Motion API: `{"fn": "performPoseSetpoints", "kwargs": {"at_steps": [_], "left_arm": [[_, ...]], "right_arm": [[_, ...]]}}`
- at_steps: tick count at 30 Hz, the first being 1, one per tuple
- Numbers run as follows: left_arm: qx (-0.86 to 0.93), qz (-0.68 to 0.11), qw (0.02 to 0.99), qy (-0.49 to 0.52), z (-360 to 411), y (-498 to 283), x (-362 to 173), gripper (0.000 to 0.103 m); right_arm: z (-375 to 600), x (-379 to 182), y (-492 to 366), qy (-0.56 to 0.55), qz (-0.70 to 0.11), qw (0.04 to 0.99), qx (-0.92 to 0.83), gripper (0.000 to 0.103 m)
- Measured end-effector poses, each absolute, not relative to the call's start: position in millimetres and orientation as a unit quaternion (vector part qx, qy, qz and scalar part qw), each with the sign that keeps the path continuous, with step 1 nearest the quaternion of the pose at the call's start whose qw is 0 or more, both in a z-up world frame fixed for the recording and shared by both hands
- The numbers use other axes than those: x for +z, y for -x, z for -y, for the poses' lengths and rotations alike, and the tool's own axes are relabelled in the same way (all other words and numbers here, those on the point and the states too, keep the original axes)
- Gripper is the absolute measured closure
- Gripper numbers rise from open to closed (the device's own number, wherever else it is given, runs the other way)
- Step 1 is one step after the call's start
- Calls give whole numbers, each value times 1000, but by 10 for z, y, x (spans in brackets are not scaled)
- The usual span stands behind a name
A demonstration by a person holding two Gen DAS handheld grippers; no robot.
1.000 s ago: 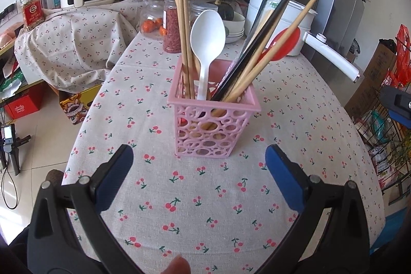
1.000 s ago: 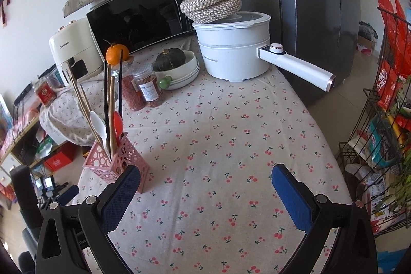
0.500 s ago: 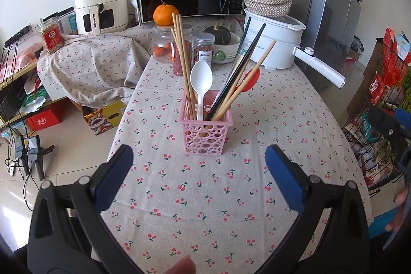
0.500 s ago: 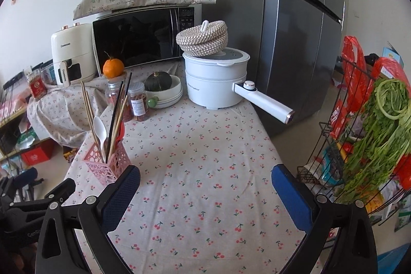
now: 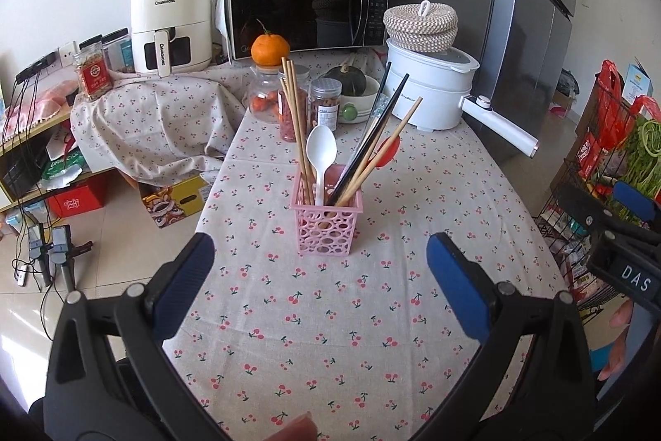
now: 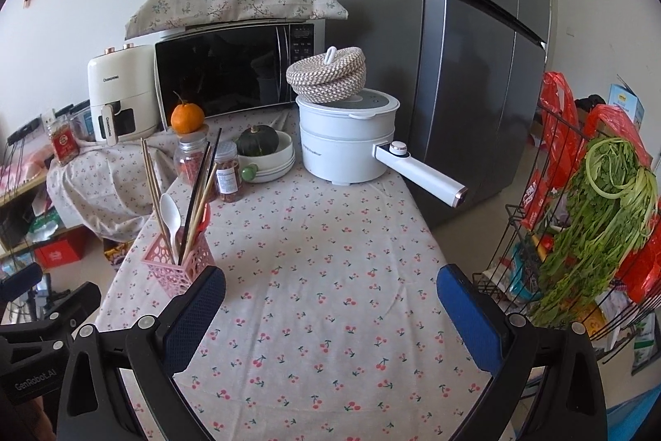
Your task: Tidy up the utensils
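The utensils look gathered already: straight ahead of the left gripper [image 5: 316, 282], a little beyond its fingertips and apart from them, stands the pink basket [image 5: 326, 224] on the cherry-print tablecloth [image 5: 314, 333]. In it stand the white spoon [image 5: 321, 156], a pair of wooden chopsticks [image 5: 294, 122] leaning slightly left, dark chopsticks [image 5: 374, 139] and another wooden pair leaning right, and a red spoon [image 5: 387, 151] half hidden behind them. The left gripper's blue pads are spread wide with nothing between them. The right gripper [image 6: 330, 313] is likewise wide and empty; from it the basket sits forward and off to the left, just beyond its left pad, while bare cloth lies directly ahead. No loose utensil shows anywhere on the cloth in either view — the only other things on the table are farther back past the basket: jars [image 5: 297, 106], an orange [image 5: 270, 49], a white pot [image 5: 431, 91] with a woven lid, and the microwave [image 5: 307, 11]. Judging by that, the collecting part seems done or nearly so. What could remain is tidying inside the basket — the chopsticks splay in different directions — or nothing at all; the pictures do not settle which.
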State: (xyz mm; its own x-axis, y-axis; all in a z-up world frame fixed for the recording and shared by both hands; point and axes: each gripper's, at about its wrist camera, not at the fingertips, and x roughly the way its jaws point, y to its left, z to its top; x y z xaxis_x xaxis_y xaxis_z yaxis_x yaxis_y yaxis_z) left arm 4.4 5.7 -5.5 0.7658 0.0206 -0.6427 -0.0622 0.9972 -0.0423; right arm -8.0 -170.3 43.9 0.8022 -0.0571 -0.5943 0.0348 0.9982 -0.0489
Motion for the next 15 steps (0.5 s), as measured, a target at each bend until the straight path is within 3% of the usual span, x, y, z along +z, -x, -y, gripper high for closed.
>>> {"fn": "performPoseSetpoints", "kwargs": {"at_steps": [15], "left_arm": [[-1, -342, 939, 35, 43, -1, -34, 1]], "right_arm": [[1736, 437, 82, 7, -314, 949, -17, 0]]}}
